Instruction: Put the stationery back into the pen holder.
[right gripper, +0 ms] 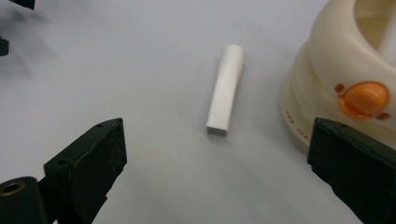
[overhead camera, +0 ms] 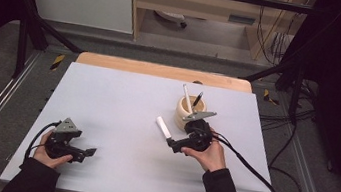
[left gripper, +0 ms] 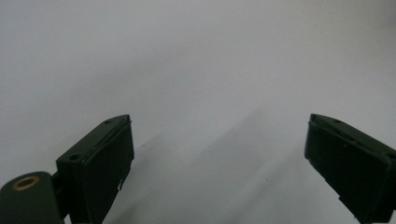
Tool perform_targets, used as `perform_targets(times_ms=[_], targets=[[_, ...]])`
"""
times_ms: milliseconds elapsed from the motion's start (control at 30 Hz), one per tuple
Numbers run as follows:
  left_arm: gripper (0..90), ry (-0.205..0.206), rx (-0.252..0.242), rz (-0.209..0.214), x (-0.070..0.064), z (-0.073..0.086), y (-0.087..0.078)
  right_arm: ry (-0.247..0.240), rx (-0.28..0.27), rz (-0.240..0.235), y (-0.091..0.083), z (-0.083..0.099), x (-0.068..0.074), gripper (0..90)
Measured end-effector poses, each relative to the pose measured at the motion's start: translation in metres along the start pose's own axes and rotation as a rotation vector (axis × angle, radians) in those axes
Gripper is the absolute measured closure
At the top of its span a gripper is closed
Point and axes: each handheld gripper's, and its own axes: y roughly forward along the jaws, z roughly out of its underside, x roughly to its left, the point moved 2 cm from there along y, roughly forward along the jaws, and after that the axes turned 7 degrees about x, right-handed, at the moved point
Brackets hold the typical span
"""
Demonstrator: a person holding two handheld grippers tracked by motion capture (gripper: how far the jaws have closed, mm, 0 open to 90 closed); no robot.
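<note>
- Lower left of the high view: the left gripper (overhead camera: 91, 152) rests low on the grey table (overhead camera: 107, 97), jaws apart with nothing between them, well away from the work.
- Centre of the high view: the white tube (overhead camera: 163, 127) lies flat on the table. In the right gripper view (right gripper: 225, 88) it sits just ahead, its long axis running almost straight away from the jaws.
- Right of centre: the right gripper (overhead camera: 170, 143), jaws wide apart, is by far the nearer.
- Right again: the cream holder (overhead camera: 187, 112), probably a pen pot, stands just beside the tube.
</note>
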Motion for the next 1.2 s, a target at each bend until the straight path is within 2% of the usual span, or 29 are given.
perform_targets(times_ms=[233, 467, 633, 833, 1000, 1200], targets=[[8.2, 0.000, 0.000, 0.001, 0.000, 0.000, 0.000, -0.016, 0.035, -0.011, 0.016, -0.008, 0.009, 9.6], [8.3, 0.000, 0.003, 0.002, 0.000, 0.000, 0.000, 0.002, 0.077, -0.012, 0.033, -0.017, 0.011, 14.4], [8.5, 0.000, 0.002, 0.003, 0.000, 0.000, 0.000, -0.008, 0.098, 0.002, 0.046, -0.023, 0.010, 20.2], [8.5, 0.000, 0.002, 0.005, 0.000, 0.000, 0.000, 0.018, 0.094, 0.019, 0.061, -0.030, 0.004, 26.8], [8.7, 0.000, 0.001, 0.007, 0.001, 0.000, 0.000, 0.016, 0.110, 0.040, 0.073, -0.034, -0.002, 34.1], [8.8, 0.002, -0.001, 0.009, 0.000, 0.000, 0.000, 0.028, 0.129, 0.034, 0.083, -0.039, -0.001, 36.7]])
